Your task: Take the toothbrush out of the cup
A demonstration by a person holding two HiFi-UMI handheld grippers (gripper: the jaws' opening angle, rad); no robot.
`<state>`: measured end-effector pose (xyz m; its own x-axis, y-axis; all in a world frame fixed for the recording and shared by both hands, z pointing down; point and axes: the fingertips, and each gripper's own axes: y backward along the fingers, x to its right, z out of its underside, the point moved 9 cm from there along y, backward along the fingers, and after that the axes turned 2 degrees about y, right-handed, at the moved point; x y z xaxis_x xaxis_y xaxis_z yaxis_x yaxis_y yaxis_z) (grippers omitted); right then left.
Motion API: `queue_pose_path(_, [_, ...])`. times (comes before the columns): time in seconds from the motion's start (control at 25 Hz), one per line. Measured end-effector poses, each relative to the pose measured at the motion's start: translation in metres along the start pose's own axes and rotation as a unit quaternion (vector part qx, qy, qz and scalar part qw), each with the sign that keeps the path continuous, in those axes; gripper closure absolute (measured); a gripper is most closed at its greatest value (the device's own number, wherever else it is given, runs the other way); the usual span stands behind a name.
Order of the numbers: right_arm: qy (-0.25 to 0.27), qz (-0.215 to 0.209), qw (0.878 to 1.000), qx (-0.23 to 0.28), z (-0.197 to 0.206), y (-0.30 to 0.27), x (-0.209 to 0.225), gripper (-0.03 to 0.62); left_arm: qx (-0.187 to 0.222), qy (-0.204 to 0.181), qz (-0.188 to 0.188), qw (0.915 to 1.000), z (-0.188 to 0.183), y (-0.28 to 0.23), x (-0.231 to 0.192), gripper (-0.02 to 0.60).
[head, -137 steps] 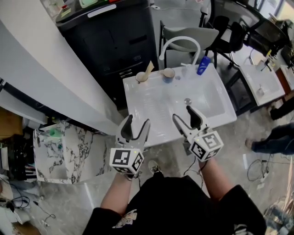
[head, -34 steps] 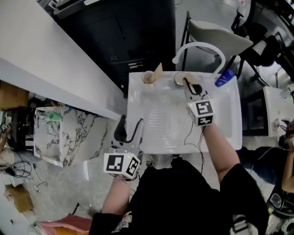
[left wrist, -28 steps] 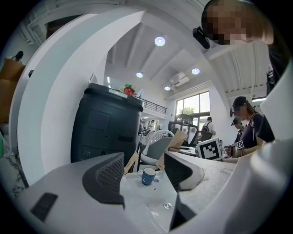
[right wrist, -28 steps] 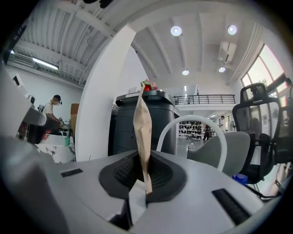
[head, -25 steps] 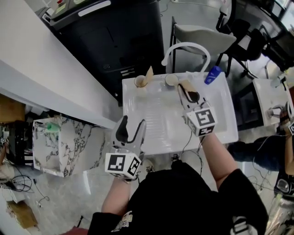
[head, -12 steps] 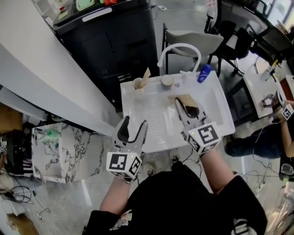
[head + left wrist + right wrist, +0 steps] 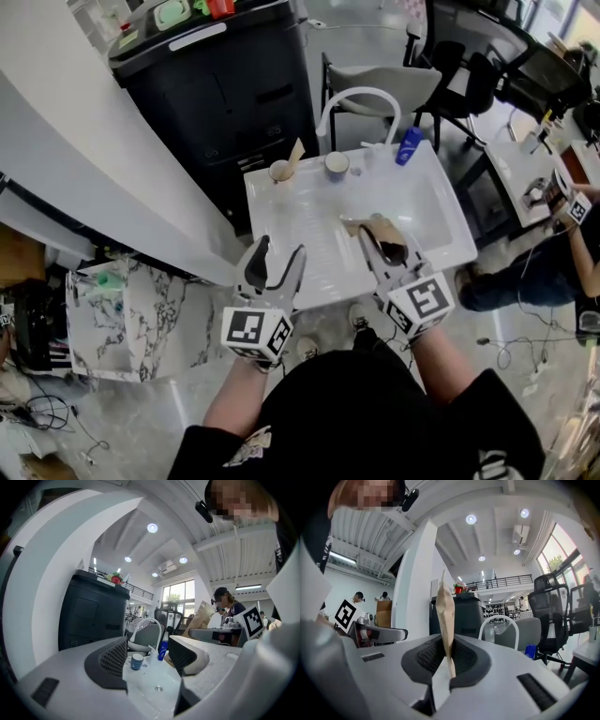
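My right gripper [image 7: 377, 234] is shut on a toothbrush in a brown paper wrapper [image 7: 359, 225], held over the front half of the white sink [image 7: 431, 202]. In the right gripper view the wrapper [image 7: 445, 616] stands upright, pinched between the dark pads. The blue cup [image 7: 337, 166] stands at the sink's back rim with nothing in it, and shows small in the left gripper view [image 7: 136, 661]. A second cup [image 7: 279, 172] to its left holds another brown packet [image 7: 296, 151]. My left gripper [image 7: 281, 251] hangs open and holds nothing at the sink's front left edge.
A white arched faucet [image 7: 352, 97] and a blue bottle [image 7: 407, 145] stand at the sink's back. Behind them are a black cabinet [image 7: 234, 70] and a grey chair [image 7: 394, 80]. A white counter [image 7: 84, 159] runs along the left. A person [image 7: 572, 234] stands at the right.
My right gripper has drawn back from the blue cup toward me, carrying the wrapped toothbrush out over the basin. The left gripper has shifted only slightly and stays open.
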<state>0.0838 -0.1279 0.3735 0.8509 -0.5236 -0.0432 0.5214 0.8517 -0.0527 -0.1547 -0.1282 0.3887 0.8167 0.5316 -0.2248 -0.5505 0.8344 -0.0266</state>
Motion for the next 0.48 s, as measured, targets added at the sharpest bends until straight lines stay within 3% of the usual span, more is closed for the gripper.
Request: queue_pose_path(0.48, [-0.006, 0.0, 1.0, 0.005, 0.0008, 0.002, -0.0088, 0.566, -0.003, -0.004, -0.002, 1.0, -0.0002, 0.0105, 0.0008, 0.322])
